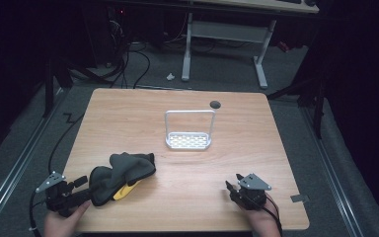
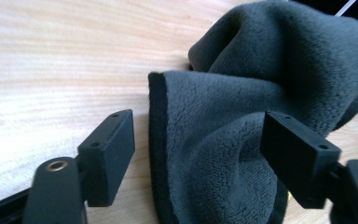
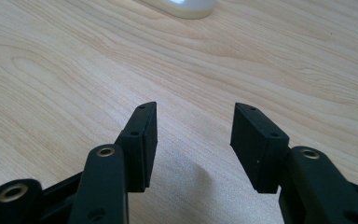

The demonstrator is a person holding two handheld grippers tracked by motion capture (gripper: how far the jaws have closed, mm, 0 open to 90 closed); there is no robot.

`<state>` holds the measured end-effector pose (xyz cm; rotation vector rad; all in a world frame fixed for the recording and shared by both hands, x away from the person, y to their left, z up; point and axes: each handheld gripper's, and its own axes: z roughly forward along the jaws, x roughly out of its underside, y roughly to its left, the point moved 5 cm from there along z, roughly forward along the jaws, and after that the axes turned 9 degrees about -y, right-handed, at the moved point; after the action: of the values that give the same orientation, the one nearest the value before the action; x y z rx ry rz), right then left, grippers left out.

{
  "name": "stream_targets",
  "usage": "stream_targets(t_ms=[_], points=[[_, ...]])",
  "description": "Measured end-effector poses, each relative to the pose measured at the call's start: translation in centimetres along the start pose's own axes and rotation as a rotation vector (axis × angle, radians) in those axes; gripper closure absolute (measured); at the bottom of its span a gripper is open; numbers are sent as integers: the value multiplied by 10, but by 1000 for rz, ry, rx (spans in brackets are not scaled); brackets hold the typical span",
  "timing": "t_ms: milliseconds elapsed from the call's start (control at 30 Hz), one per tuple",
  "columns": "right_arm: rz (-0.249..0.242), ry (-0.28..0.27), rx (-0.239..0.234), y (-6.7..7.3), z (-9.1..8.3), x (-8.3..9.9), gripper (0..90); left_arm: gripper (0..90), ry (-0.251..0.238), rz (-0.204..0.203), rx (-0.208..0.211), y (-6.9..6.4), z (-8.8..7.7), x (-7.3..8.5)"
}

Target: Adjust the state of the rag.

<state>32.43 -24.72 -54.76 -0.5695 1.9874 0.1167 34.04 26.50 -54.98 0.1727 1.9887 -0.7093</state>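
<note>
A dark grey fleece cloth point(image 1: 123, 170) lies bunched at the table's front left, with a yellow piece point(image 1: 123, 191) showing under its near edge. My left gripper point(image 1: 85, 186) reaches it from the left. In the left gripper view the jaws point(image 2: 198, 126) stand wide apart with a fold of the cloth point(image 2: 242, 93) between them; the left pad is clear of the hem, and the right pad sits at the fold. My right gripper point(image 1: 233, 185) rests at the front right, open point(image 3: 193, 116) over bare wood with nothing between its pads.
A small white wire rack point(image 1: 189, 140) with a tall loop handle stands mid-table; its base edge point(image 3: 182, 7) shows ahead of the right gripper. A dark round hole point(image 1: 215, 104) sits near the wooden table's point(image 1: 187, 207) far edge. Beyond are desk legs and floor cables.
</note>
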Motion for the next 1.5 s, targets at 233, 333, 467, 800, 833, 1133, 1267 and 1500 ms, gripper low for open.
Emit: stream_targets(t_ms=[233, 333, 467, 800, 833, 1133, 1267, 1500], points=[[-6, 5, -5, 1, 1, 0, 519, 572, 68, -36, 14, 4, 3, 8], [-13, 7, -6, 1, 2, 0, 522, 771, 70, 2, 21, 0, 1, 6], [-16, 4, -2, 1, 1, 0, 536, 865, 45, 56, 49, -15, -3, 1], [-14, -3, 8, -1, 1, -1, 543, 869, 4, 156, 221, -87, 3, -2], [-13, -3, 7, -1, 1, -1, 543, 869, 12, 165, 245, -95, 6, 0], [-20, 3, 5, 1, 2, -1, 543, 868, 144, 281, 362, -166, 63, 35], [-18, 2, 5, 1, 2, -1, 544, 864, 175, 300, 362, -177, 80, 44], [-22, 0, -1, 3, 1, -1, 536, 620, 197, 328, 386, -185, 73, 49]])
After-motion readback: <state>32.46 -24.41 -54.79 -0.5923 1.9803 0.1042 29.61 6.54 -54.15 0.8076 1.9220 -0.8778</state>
